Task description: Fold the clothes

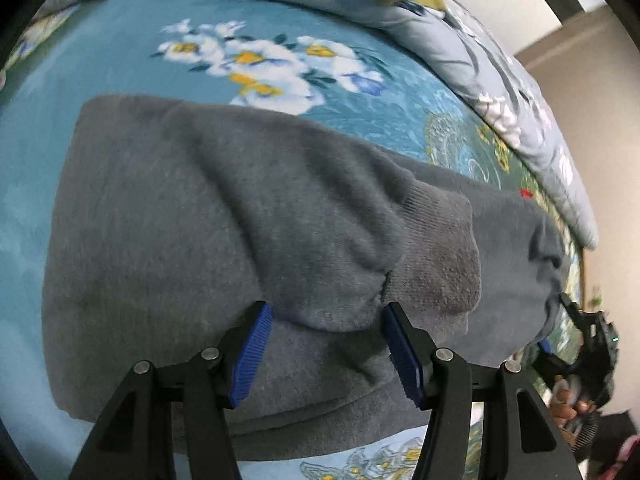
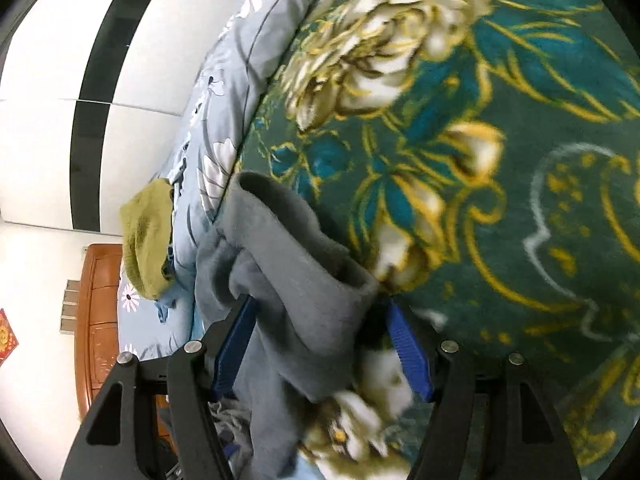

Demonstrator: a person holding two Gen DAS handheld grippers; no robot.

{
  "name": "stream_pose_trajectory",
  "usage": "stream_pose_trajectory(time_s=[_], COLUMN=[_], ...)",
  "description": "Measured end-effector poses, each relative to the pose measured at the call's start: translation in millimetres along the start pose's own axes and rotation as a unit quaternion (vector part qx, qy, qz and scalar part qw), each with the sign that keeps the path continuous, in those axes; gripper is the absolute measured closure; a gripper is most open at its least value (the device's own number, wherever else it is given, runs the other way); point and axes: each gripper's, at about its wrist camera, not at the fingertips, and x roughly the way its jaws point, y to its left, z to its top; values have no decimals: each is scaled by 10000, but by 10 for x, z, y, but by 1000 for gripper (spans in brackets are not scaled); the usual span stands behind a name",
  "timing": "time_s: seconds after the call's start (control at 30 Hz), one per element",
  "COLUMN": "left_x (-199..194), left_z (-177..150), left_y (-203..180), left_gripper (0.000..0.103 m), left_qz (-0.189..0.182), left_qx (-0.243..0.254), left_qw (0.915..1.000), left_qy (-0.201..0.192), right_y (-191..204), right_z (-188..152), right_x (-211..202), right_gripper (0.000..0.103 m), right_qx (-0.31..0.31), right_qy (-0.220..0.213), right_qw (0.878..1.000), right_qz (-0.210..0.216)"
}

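Observation:
A grey sweatshirt [image 1: 224,216] lies on a floral blanket [image 1: 120,48], its body partly folded, with a sleeve and ribbed cuff [image 1: 436,252] laid across it. My left gripper [image 1: 326,346] is open, its blue pads straddling the sleeve just before the cuff. In the right wrist view, my right gripper [image 2: 320,344] is open with a bunched grey part of the sweatshirt [image 2: 296,264] lying between its pads. The right gripper also shows at the sweatshirt's right end in the left wrist view [image 1: 576,344].
A pale blue floral quilt [image 1: 520,92] is heaped along the far side of the bed, with an olive-green garment [image 2: 146,236] on it. A wooden headboard [image 2: 96,320] and white wardrobe doors [image 2: 52,120] stand beyond.

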Motion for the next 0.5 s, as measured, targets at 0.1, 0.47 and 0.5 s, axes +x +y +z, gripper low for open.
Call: stream_pose_trajectory(time_s=[0.1, 0.47, 0.5], left_x=[6, 60, 59], left_z=[-19, -81, -77], left_y=[-33, -59, -55], left_gripper=[40, 38, 38], left_qz=[86, 217, 205], left_qx=[89, 204, 192], left_qw=[9999, 9996, 9996], left_qy=[-7, 31, 34], right_y=[-5, 101, 60], right_z=[70, 661, 745], right_x=[91, -113, -133], right_gripper=[35, 102, 102], right_qx=[352, 404, 508], right_qy=[-98, -627, -555], right_qw=[9991, 9971, 9971], right_qz=[224, -118, -64])
